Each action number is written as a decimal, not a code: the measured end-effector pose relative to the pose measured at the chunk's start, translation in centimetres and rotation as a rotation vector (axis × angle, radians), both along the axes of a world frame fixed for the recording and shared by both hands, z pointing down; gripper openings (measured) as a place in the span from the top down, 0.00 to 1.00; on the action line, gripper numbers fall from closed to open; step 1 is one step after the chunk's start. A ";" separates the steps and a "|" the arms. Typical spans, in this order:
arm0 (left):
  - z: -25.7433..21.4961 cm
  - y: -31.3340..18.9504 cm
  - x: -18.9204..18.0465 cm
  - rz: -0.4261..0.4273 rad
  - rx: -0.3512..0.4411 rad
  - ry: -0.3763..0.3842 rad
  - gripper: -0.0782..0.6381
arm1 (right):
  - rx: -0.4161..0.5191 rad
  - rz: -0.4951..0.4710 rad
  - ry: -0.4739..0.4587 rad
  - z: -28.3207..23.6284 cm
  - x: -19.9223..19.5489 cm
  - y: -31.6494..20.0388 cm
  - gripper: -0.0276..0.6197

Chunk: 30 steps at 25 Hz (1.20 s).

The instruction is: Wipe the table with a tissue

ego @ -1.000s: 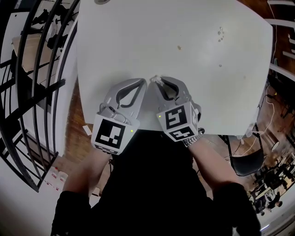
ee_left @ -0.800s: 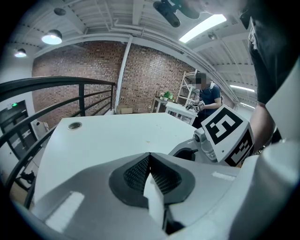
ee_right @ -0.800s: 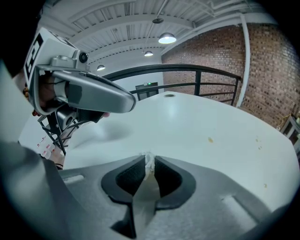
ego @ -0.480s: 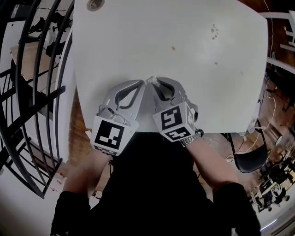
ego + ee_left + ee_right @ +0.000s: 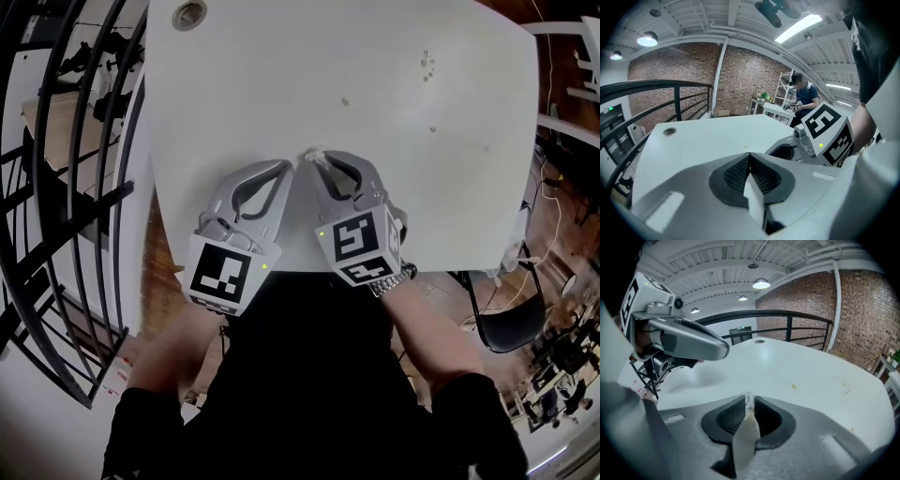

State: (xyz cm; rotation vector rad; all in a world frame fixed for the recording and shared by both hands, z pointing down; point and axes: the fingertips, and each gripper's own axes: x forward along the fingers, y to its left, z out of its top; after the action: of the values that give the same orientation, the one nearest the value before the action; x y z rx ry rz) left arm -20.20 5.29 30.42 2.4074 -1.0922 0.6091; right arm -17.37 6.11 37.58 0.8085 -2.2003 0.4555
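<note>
On the white table (image 5: pixel 394 187), near its front edge, both grippers stand with their tips touching. My left gripper (image 5: pixel 292 167) is shut, and a white strip of tissue (image 5: pixel 753 199) sits between its pads. My right gripper (image 5: pixel 317 159) is shut on the tissue (image 5: pixel 747 427), and a frayed bit pokes out past its tip (image 5: pixel 313 152). Small brownish crumbs (image 5: pixel 345 101) lie further out on the table, with more at the far right (image 5: pixel 427 64). The right gripper view shows a crumb (image 5: pixel 793 386) ahead of the jaws.
A round cable hole (image 5: pixel 188 14) sits in the table's far left corner. A black metal railing (image 5: pixel 84 141) runs along the left side. A dark chair (image 5: pixel 502 328) stands at the right, below the table edge. A person (image 5: pixel 802 93) stands far off by shelves.
Both grippers keep their place with tips together. Only the head camera has shifted a little, so the table and crumbs sit slightly further left and up in view.
</note>
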 end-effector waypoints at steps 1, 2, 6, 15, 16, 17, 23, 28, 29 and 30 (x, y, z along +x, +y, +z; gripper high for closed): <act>-0.1 -0.1 0.1 0.000 0.001 0.000 0.87 | 0.005 0.004 -0.002 -0.1 0.2 -0.3 0.88; -0.1 -0.3 0.2 -0.001 0.002 0.001 0.87 | 0.010 0.008 -0.003 -0.2 0.3 -0.6 0.88; -0.5 -0.6 0.6 -0.002 0.006 0.004 0.87 | 0.025 0.022 -0.006 -0.5 0.9 -2.0 0.88; -0.5 -1.8 1.7 0.004 -0.003 0.000 0.87 | 0.061 0.061 -0.014 -0.6 2.6 -5.8 0.88; -0.4 -1.9 1.8 0.004 -0.006 -0.002 0.87 | 0.062 0.066 -0.015 -0.6 2.7 -6.1 0.88; -0.4 -2.0 1.8 0.004 -0.009 -0.003 0.87 | 0.060 0.071 -0.017 -0.6 2.8 -6.4 0.88; 0.0 -2.2 2.2 0.016 -0.015 -0.004 0.87 | 0.054 0.096 -0.008 0.0 3.3 -7.3 0.88; 0.0 -2.7 2.5 0.023 -0.015 -0.005 0.87 | 0.043 0.113 0.000 0.6 3.6 -8.1 0.88; 0.0 -2.7 2.5 0.024 -0.015 -0.006 0.87 | 0.046 0.115 0.002 0.6 3.6 -8.2 0.88; 0.1 -2.7 2.5 0.025 -0.017 -0.007 0.87 | 0.048 0.116 0.004 0.7 3.6 -8.4 0.88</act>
State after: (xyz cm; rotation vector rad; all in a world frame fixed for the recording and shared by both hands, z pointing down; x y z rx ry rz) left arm -17.69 2.55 30.52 2.4097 -1.0574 0.6328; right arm -13.81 -2.31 38.28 0.9658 -2.1756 0.4587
